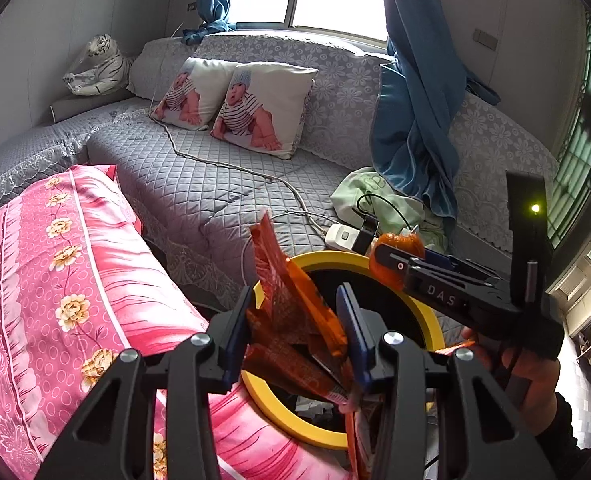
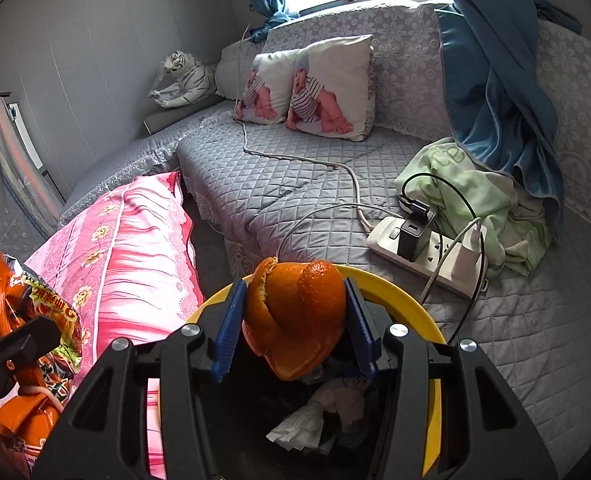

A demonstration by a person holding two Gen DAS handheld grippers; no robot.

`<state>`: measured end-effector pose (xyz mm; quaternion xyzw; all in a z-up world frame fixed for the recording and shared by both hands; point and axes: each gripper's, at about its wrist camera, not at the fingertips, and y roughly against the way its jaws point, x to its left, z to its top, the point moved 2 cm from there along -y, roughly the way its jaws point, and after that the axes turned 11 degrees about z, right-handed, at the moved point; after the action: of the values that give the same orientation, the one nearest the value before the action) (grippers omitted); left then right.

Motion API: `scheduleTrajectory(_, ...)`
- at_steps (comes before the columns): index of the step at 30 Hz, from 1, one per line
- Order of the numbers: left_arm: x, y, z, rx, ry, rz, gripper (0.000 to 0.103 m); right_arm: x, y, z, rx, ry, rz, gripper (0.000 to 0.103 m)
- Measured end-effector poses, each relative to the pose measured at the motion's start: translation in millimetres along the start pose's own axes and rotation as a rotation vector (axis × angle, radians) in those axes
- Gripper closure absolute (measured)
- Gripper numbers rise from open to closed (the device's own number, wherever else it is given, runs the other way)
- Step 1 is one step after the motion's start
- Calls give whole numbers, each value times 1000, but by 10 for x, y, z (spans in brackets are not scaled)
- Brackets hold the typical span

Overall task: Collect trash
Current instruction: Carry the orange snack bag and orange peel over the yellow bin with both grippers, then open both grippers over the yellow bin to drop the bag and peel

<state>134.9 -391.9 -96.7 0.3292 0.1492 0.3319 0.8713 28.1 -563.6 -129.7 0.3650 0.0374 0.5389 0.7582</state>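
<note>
My left gripper is shut on an orange snack wrapper and holds it over the yellow-rimmed trash bin. My right gripper is shut on an orange peel above the same bin. Crumpled white tissue lies inside the bin. In the left wrist view the right gripper shows at the right with the peel. In the right wrist view the wrapper shows at the lower left.
A grey quilted sofa runs behind the bin. A pink flowered pillow lies to the left. A white power strip with chargers and cables sits on the sofa beside green cloth and a blue curtain.
</note>
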Motion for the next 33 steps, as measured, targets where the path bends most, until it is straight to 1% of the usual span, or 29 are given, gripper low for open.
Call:
scheduleTrajectory(12,-119,-393,-164,88,-22,1,63,-218,-226,-99,60,-62,-31,57)
scheduleTrajectory(20,-103,-459,-213,110,-17,11,62,-272,-228,-112,64,-80,-46,56)
scheduleTrajectory(22,-102,-460,-213,110,-18,16,62,-278,-227,-111,62,-83,-52,53)
scheduleTrajectory(23,-93,-460,-217,110,-15,20,60,-288,-231,-111,65,-87,-53,52)
scheduleTrajectory(25,-64,-448,-222,106,-4,26,51,-317,-228,-109,61,-105,-59,48)
scheduleTrajectory(26,-56,-444,-222,107,-1,23,42,-328,-222,-105,58,-108,-62,47)
scheduleTrajectory(27,-37,-437,-223,103,5,26,36,-340,-209,-98,52,-109,-69,45)
scheduleTrajectory(28,-18,-429,-223,98,11,31,34,-352,-189,-88,44,-113,-75,42)
scheduleTrajectory(33,148,-371,-218,89,49,37,34,-409,-92,-31,20,-133,-92,42)
